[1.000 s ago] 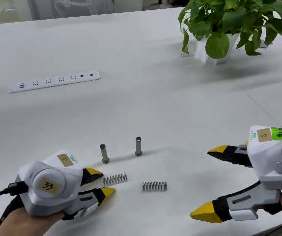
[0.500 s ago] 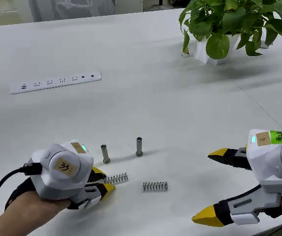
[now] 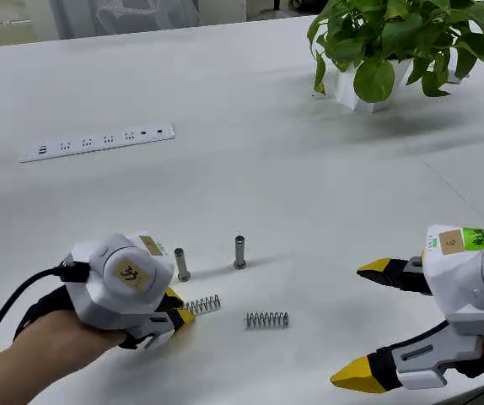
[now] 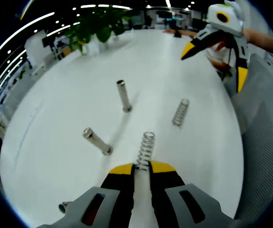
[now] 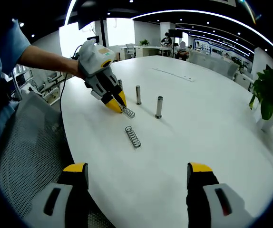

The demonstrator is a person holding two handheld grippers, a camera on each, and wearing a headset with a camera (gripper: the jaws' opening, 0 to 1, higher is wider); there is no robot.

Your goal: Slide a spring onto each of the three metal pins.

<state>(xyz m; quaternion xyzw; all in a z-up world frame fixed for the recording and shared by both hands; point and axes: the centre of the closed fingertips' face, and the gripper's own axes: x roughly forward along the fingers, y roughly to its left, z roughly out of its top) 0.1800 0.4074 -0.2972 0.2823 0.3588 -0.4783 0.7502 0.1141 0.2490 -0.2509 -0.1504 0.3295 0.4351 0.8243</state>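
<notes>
Closing since a second ago, the left hand-held gripper [image 4: 141, 167] has drawn its yellow-tipped jaws together. They stood apart on either side of the spring [image 4: 145, 144] and now pinch its near end, with a gap no wider than the coil. Its body has also rolled over and edged toward the pins, so in the head view it covers more of the desk [image 3: 250, 169]. The spring, the second spring [image 3: 267, 319] and both upright pins are where they were. The right hand-held gripper [image 3: 360, 325] has barely shifted.

The left hand-held gripper is clamped on the end of the spring. The rest of the coil sticks out forward from the tips, low over the desk. Whether it rests on the surface or is just lifted, I cannot tell. It is just beside the nearer pin [image 3: 181, 264]. The farther pin [image 3: 239, 251] stands a little beyond, to the right. Both pins are bare.

The right hand-held gripper hangs at the near right edge of the desk with its jaws wide apart, holding and touching nothing, well apart from the pins. The second spring lies loose on the desk between the two hand-held grippers, in front of the farther pin.
</notes>
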